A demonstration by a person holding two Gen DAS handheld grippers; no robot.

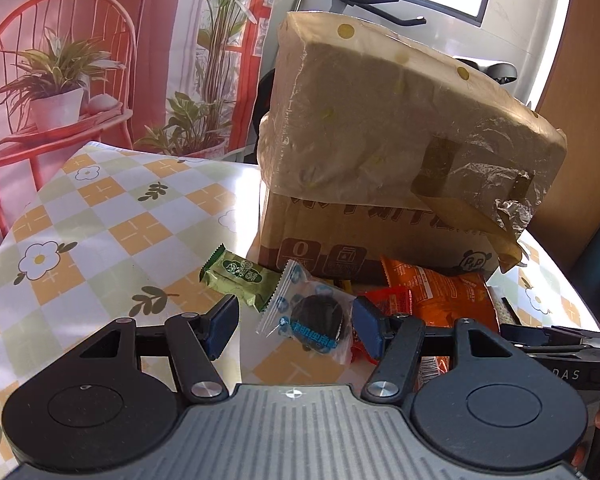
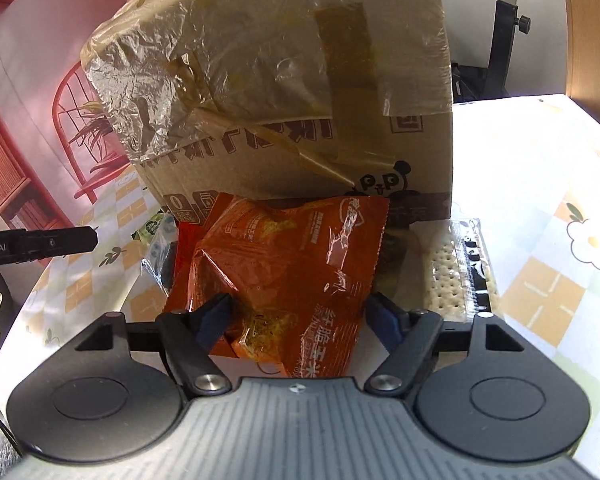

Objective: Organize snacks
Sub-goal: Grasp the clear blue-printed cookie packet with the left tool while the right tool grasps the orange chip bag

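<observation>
Orange snack bag (image 2: 284, 276) lying on worktop (image 2: 548, 184) directly ahead of right gripper (image 2: 300, 316), near end reaching between spread jaws, pads not pressing. Long axis running roughly near to far. Clear cookie packet (image 1: 312, 316) between left gripper (image 1: 296, 324) jaws, likewise spread, nothing pinched. Green packet (image 1: 240, 280) just left. Cardboard box (image 1: 380, 240) standing close behind, blocking far side. Cracker pack (image 2: 456, 276) just right of orange bag. Open worktop left and right.
</observation>
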